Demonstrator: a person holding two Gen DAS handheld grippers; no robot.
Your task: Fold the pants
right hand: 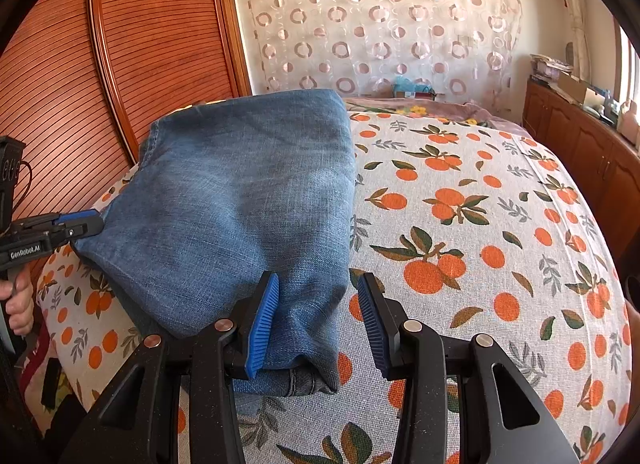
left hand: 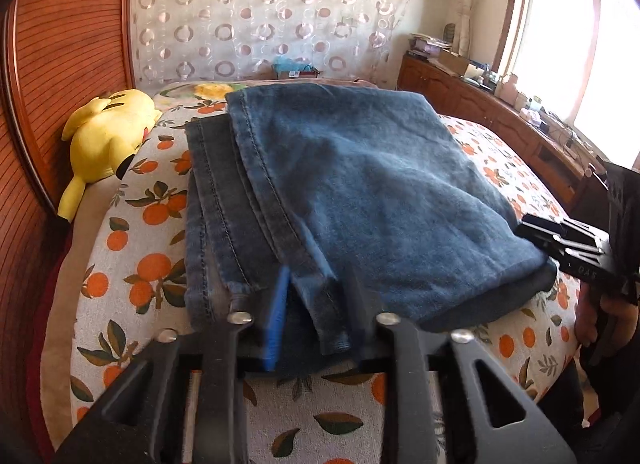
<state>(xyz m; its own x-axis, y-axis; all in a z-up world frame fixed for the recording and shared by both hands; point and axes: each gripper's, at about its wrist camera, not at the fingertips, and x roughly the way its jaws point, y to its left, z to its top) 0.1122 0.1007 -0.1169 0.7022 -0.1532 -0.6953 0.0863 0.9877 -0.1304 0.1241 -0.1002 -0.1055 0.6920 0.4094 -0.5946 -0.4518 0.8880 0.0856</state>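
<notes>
The left gripper (left hand: pixel 308 320) pinches the near hem of the blue denim pants (left hand: pixel 352 192) – folded into a thick stack on the orange-print bedspread (right hand: pixel 480 224); the right gripper (right hand: pixel 318 324) straddles a corner, released – likely only smoothing remains.

yellow plush toy (left hand: pixel 106 132) by headboard (left hand: pixel 60 64) | orange-print bedspread (right hand: pixel 480 224) | circle-pattern curtain (right hand: pixel 380 24) | cluttered wooden cabinet (left hand: pixel 480 104)

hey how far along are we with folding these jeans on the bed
Mostly done, it seems: the jeans lie doubled over in stacked layers on the orange-print bedspread. In hand: the left gripper has denim at the hem edge between its fingers, and the right gripper straddles the near corner with a gap at its right pad. Probably left: squaring the offset layers, maybe another fold.
</notes>
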